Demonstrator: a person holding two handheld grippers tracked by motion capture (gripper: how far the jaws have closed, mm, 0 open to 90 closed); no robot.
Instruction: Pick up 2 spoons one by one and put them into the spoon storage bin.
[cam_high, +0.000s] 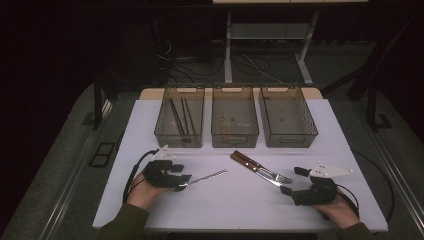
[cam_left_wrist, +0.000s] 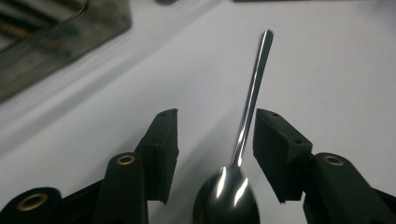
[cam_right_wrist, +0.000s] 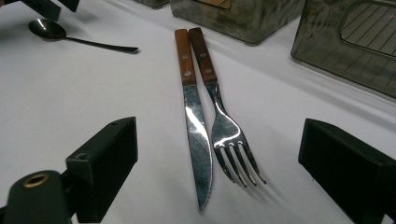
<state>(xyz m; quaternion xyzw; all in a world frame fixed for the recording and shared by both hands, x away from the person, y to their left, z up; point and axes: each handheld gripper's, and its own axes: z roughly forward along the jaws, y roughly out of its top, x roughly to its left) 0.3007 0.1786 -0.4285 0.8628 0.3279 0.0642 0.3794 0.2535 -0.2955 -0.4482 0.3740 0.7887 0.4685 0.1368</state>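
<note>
A metal spoon lies on the white table, bowl toward my left gripper. In the left gripper view the spoon runs between the jaws of that gripper, which stand open with a gap on each side of the handle. A knife and a fork with wooden handles lie side by side at centre right. My right gripper rests just short of their tips. In the right gripper view its jaws are wide open, with the knife and fork ahead of them.
Three clear bins stand in a row at the back: the left bin holds thin dark sticks, then come the middle bin and the right bin. Floor cables and table legs lie beyond the table.
</note>
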